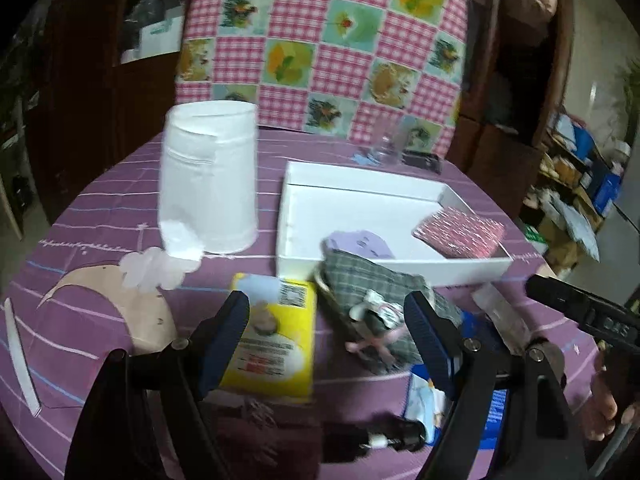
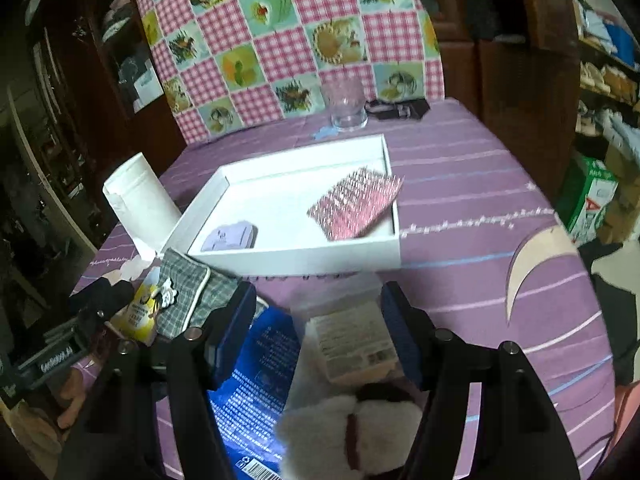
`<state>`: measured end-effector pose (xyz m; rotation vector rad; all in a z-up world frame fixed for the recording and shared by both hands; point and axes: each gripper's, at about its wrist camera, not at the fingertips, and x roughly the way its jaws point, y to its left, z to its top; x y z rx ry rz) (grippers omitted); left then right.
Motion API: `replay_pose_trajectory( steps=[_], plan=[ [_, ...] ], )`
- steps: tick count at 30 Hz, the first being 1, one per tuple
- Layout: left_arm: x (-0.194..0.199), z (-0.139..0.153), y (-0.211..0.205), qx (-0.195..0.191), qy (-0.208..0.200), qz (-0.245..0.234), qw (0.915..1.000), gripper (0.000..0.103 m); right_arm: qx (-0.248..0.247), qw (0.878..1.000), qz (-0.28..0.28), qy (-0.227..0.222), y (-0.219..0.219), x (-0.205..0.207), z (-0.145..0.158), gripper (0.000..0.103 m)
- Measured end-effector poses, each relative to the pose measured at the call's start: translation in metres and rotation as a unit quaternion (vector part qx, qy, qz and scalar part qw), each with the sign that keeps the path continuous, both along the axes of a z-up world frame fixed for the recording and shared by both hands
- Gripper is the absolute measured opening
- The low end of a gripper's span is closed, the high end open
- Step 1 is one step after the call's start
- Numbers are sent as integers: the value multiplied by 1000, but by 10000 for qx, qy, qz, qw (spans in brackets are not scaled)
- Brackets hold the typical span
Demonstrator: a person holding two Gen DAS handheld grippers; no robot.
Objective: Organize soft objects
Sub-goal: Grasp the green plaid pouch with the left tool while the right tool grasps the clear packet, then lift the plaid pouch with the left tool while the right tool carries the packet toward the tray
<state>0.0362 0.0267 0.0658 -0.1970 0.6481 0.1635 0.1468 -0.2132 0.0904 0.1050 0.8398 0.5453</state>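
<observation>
The left gripper (image 1: 326, 316) is held wide open above the yellow pack (image 1: 276, 340) and the grey checked pouch (image 1: 372, 304), and nothing is held in it. The right gripper (image 2: 318, 312) is also open, low over a small clear packet (image 2: 352, 340), a blue packet (image 2: 256, 376) and a white fluffy thing (image 2: 348, 432). One soft thing should be picked at a time and squeezed gently in the middle. Just behind them sits the white tray (image 2: 296, 258), where a purple thing (image 2: 230, 236) and a pink pack (image 2: 354, 202) are already laid. Spare room is seen there.
</observation>
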Motion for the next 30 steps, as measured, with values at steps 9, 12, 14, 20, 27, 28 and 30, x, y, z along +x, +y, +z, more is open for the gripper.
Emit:
replay_pose_trajectory(
  steps=[9, 12, 14, 20, 27, 28, 30],
  plan=[
    [10, -17, -32, 467, 472, -629, 9958, 80, 64, 9981, -126, 596, -7, 12, -14, 66],
    [17, -25, -33, 393, 712, -649, 9946, 80, 116, 9977, -182, 637, -9, 13, -15, 66],
    [23, -29, -31, 330, 870, -580, 9940, 80, 75, 9977, -147, 658, -9, 13, -16, 66],
    [42, -39, -42, 506, 1274, -720, 9879, 79, -338, 9950, 39, 944, 4, 15, -27, 66],
    [47, -49, -49, 666, 1445, -815, 9839, 43, -600, 9916, 313, 1098, 12, 25, -26, 66],
    [47, -48, -47, 625, 1429, -811, 9844, 40, -613, 9911, 333, 1131, 13, 26, -27, 66],
    [46, -46, -43, 515, 1395, -792, 9857, 38, -690, 9892, 378, 1239, 17, 29, -34, 66]
  ],
)
